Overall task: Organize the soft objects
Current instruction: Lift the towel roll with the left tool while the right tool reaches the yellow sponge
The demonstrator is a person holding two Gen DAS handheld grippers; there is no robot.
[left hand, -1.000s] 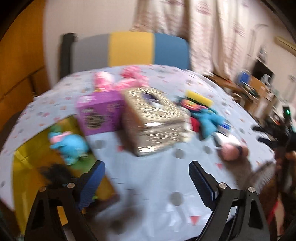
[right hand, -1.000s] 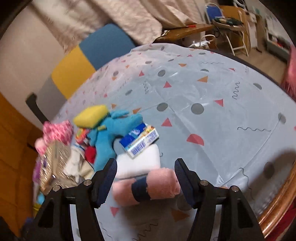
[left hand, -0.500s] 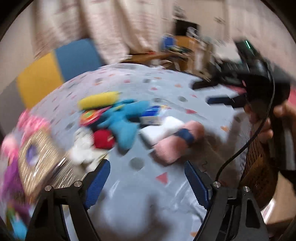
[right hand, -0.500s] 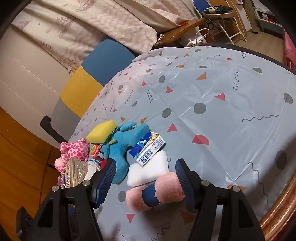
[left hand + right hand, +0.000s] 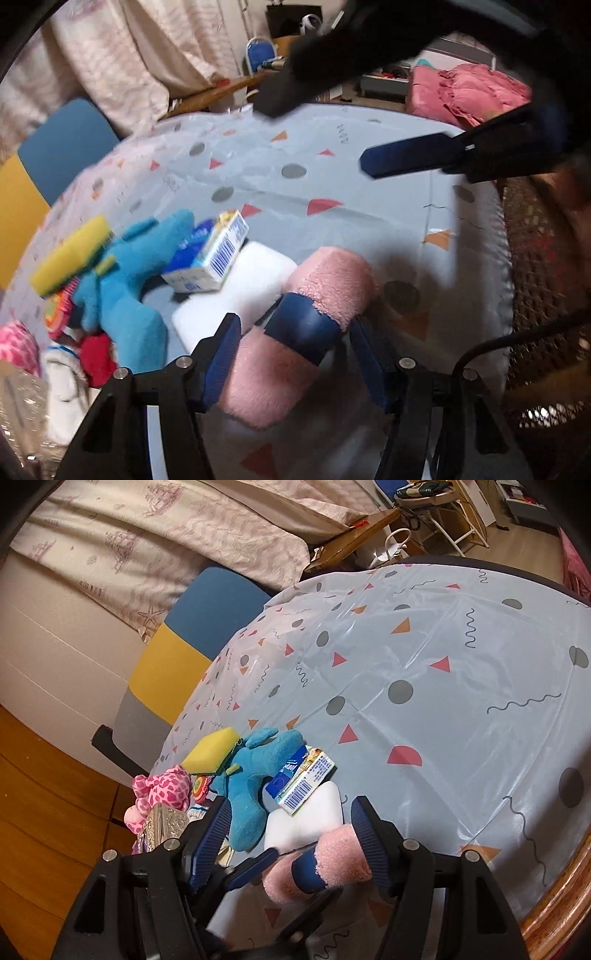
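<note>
Now the left claw [image 5: 291, 360] sits low over the table [image 5: 369, 192], fingers spread and straddling the pink roll [image 5: 295, 339] with its navy band. A second ago it faced the glittery box and the purple box far to the left; half a second ago it was swinging across the pile, and here it has closed the distance, the roll filling the gap between its fingers. It is open — neither pad seems to press the plush yet, though the left pad lies just beside it. The right claw [image 5: 291, 834] hovers above the same roll, also open and holding nothing, having edged nearer over the last second; its fingers show high in the left view. So both tools crowd one item, and my judgement is that the left one is about to take the roll, so the right one may need to back away.

Counted on the table:
- one pink roll, nearest the table edge
- one white foam block [image 5: 306, 819], touching the roll
- one small printed carton [image 5: 303, 781] resting on the block
- one blue plush [image 5: 255, 775]
- one yellow sponge [image 5: 210, 751]
- one pink spotted plush [image 5: 162, 788]
- one glittery box [image 5: 160, 825]

A red-and-white bundle left of the blue plush is too blurred to count.
</note>
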